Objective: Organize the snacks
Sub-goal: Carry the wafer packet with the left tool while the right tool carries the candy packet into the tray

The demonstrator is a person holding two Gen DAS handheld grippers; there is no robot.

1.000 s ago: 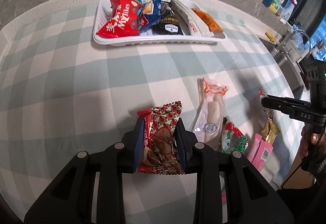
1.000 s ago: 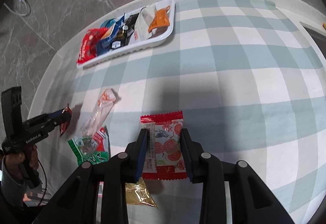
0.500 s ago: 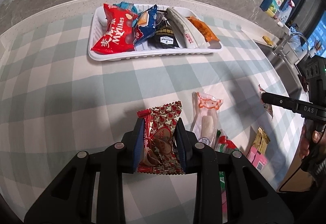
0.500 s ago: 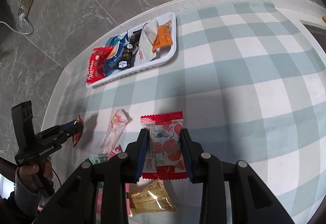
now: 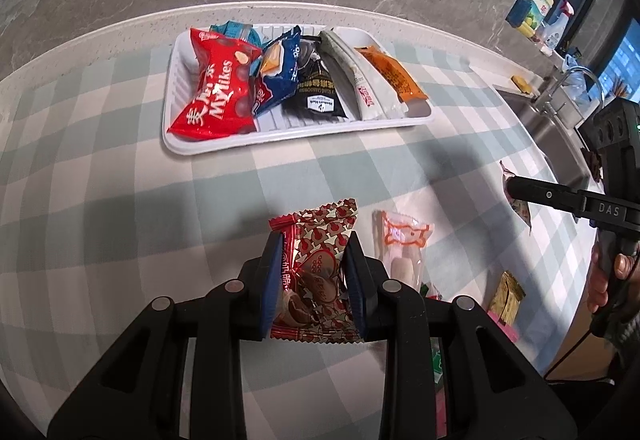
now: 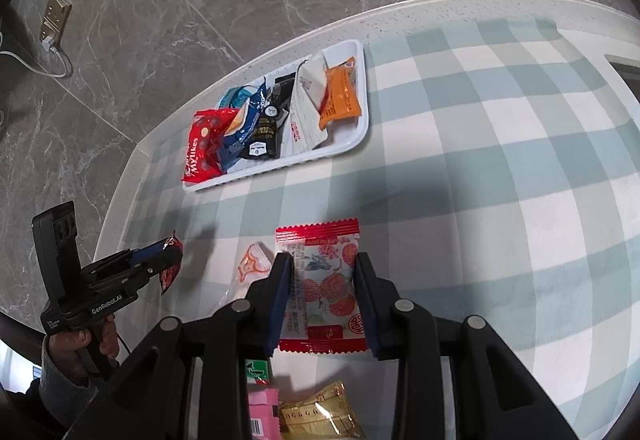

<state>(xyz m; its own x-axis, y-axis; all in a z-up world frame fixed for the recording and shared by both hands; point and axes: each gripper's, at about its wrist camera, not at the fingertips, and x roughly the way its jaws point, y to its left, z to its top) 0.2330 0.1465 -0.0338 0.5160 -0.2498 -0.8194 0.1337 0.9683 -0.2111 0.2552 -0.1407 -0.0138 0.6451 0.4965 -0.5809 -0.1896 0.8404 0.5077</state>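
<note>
Closer now to the tray (image 5: pixel 208 150), both jaws stay clamped on crinkly red-edged packets: heart-print (image 5: pixel 316 272), strawberry-print (image 6: pixel 322 280).

Both wrist fisheyes look steeply down from well above the green-checked tablecloth (image 5: pixel 100 200), facing the white plastic snack tray (image 5: pixel 296 134) at twelve o'clock; both views share tray (image 6: pixel 352 144) and cloth.

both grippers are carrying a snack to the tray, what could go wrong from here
The white tray is already crowded with overlapping packets, with bare floor mainly behind the orange packet; a dropped snack may slide off the pile. The left gripper pinches the heart-print packet and the right gripper the strawberry packet by slick wrappers, so either may slip. Both heading to one tray could collide.
</note>
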